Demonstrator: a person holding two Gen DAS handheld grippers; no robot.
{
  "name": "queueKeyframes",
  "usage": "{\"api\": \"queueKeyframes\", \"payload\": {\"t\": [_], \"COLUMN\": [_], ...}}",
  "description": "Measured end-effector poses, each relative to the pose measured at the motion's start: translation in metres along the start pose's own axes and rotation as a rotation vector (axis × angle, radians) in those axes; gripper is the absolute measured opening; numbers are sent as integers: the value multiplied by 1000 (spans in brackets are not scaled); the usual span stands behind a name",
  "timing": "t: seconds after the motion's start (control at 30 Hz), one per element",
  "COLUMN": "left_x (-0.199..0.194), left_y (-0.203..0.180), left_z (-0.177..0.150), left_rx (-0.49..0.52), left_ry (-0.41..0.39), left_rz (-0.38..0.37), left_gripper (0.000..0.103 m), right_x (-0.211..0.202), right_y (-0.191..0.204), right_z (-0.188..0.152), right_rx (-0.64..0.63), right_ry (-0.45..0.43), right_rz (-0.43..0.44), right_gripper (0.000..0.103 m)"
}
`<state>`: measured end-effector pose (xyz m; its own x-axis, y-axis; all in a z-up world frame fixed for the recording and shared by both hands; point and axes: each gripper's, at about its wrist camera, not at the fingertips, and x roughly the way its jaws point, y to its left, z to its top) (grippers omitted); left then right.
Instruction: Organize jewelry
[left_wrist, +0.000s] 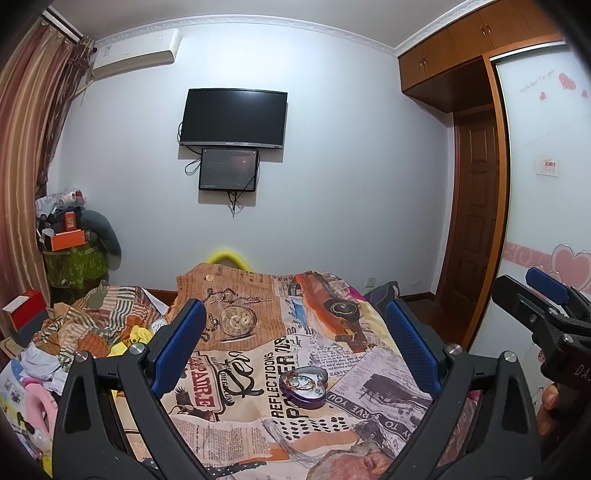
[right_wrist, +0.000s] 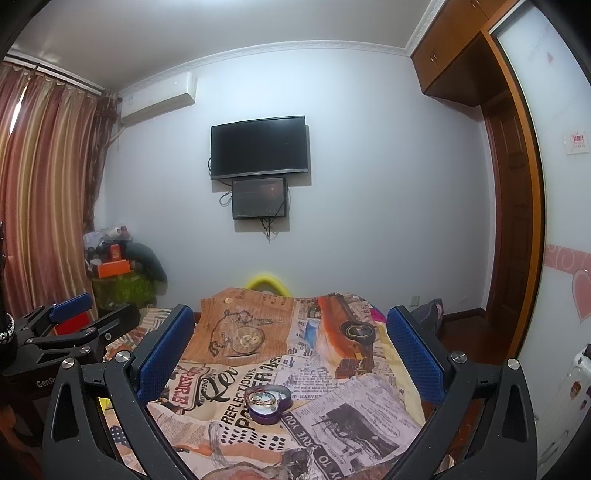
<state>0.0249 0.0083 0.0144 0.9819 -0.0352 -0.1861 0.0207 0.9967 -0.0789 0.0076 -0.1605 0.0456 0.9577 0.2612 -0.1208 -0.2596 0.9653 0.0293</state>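
Observation:
A purple heart-shaped tin (left_wrist: 303, 384) (right_wrist: 266, 403) lies open on a newspaper-print cloth (left_wrist: 258, 410) (right_wrist: 332, 402), with a tangle of gold jewelry inside it. My left gripper (left_wrist: 293, 339) is open above the cloth, the tin lying between and just below its blue pads. My right gripper (right_wrist: 291, 350) is also open, holding nothing, with the tin between its fingers and nearer the camera. In the left wrist view the right gripper's (left_wrist: 535, 295) side shows at the right edge. The left gripper's (right_wrist: 85, 314) side shows at the left of the right wrist view.
The cloth covers a raised surface in a bedroom. Crumpled clothes (left_wrist: 92, 328) lie to its left. A cluttered green bin (left_wrist: 74, 258) with an orange box stands by the curtain (right_wrist: 44, 192). A television (left_wrist: 232, 118) hangs on the far wall; a wooden door (left_wrist: 476, 206) is right.

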Motion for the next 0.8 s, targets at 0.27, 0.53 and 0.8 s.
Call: {"api": "queueKeyframes", "payload": {"t": [0.27,0.53,0.8], "left_x": [2,3,2], "left_y": [2,1,-2], "left_z": [0,-2,-4], "left_rx": [-3,5,10], "left_ry": [7,6,9], "left_rz": [-8,-6,-12], "left_gripper": [98,98,98], "right_x": [1,1,1], "right_y": [0,0,0], "right_z": [0,-1,-1], "right_rx": [0,2,0], "right_ry": [3,7,8], "right_rz": [0,1,-1], "right_gripper": [103,103,103]}}
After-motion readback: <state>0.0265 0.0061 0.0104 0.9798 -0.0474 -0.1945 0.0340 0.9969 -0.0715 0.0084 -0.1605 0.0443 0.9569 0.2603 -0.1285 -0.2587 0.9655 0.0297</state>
